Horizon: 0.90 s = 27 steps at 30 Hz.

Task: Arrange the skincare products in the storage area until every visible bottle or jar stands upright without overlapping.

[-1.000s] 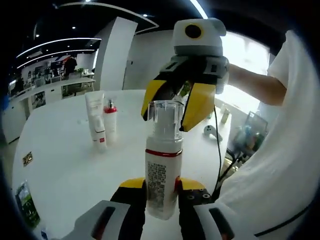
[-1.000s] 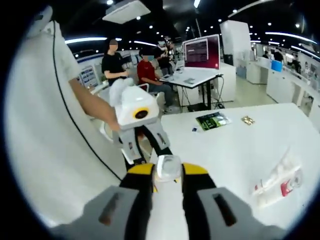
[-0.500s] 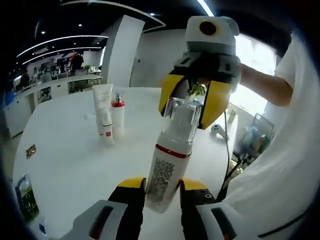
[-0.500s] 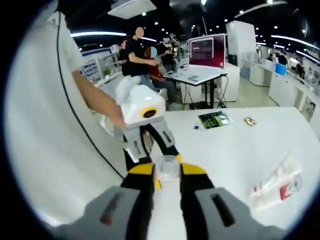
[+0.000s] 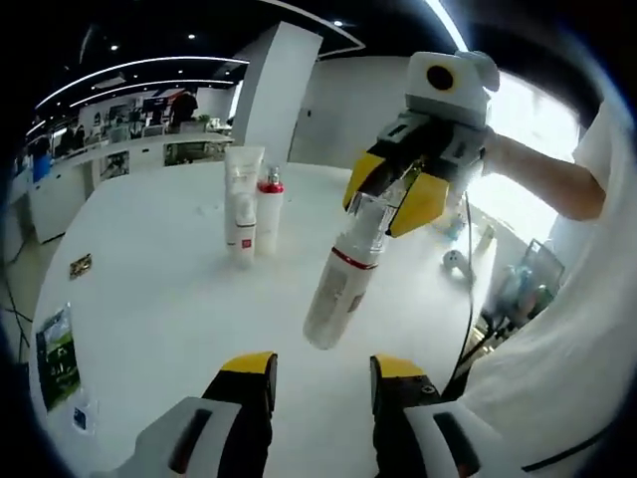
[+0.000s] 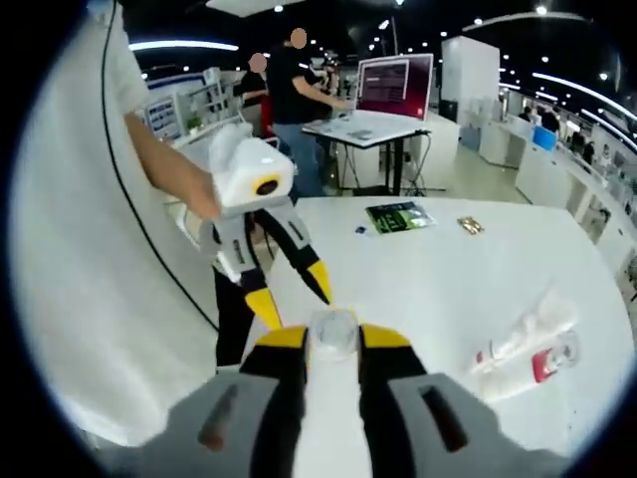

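In the left gripper view, our left gripper (image 5: 320, 378) has its jaws spread with nothing between them, low over the white table (image 5: 149, 299). Out ahead, the right gripper (image 5: 398, 189) pinches the clear cap end of the pump bottle (image 5: 338, 289), which hangs tilted in the air, base toward us and clear of the tabletop. Farther back on the table a white tube (image 5: 242, 204) and a red-capped bottle (image 5: 269, 209) stand upright, side by side and just about touching.

In the right gripper view, the right gripper (image 6: 333, 349) is clamped on the pump bottle's cap (image 6: 333, 334), jaws narrow around it, with the bottle body running back toward the camera. The left gripper (image 6: 289, 284) sits off to the left with its yellow jaws apart and empty. The tube (image 6: 518, 334) and red-capped bottle (image 6: 532, 363) are over at the right of the table.

Looks to us like the bottle is mid-transfer, carried by the right alone. Next we'd want to swing it upright and set its base down on bare table near the other two, not bumping them.
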Each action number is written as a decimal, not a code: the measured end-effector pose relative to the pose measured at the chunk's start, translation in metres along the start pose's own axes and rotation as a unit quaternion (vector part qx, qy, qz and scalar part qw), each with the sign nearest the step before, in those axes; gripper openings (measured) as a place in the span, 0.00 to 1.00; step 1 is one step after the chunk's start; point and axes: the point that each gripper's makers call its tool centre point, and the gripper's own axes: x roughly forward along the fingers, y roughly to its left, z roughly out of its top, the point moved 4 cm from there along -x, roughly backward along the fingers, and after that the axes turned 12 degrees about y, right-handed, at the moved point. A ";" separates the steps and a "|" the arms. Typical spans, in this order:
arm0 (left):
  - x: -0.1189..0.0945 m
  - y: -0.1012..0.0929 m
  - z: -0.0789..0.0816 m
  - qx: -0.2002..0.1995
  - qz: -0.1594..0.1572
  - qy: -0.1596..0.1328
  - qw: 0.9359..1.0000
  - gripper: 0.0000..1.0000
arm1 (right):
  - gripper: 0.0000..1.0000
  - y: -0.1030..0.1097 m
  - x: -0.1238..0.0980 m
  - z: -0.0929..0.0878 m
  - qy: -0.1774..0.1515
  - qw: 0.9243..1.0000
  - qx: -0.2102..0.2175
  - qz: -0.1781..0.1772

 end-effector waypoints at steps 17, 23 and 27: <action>-0.009 0.026 0.002 -0.023 0.068 0.003 0.997 0.38 | 0.19 -0.060 0.002 -0.036 0.046 0.996 0.022 -0.072; -0.014 0.027 0.002 -0.024 0.072 0.000 0.997 0.38 | 0.19 -0.082 0.000 -0.045 0.059 0.993 0.026 -0.102; -0.015 0.025 -0.001 -0.024 0.072 0.002 0.997 0.38 | 0.19 -0.097 -0.002 -0.049 0.061 0.990 0.033 -0.123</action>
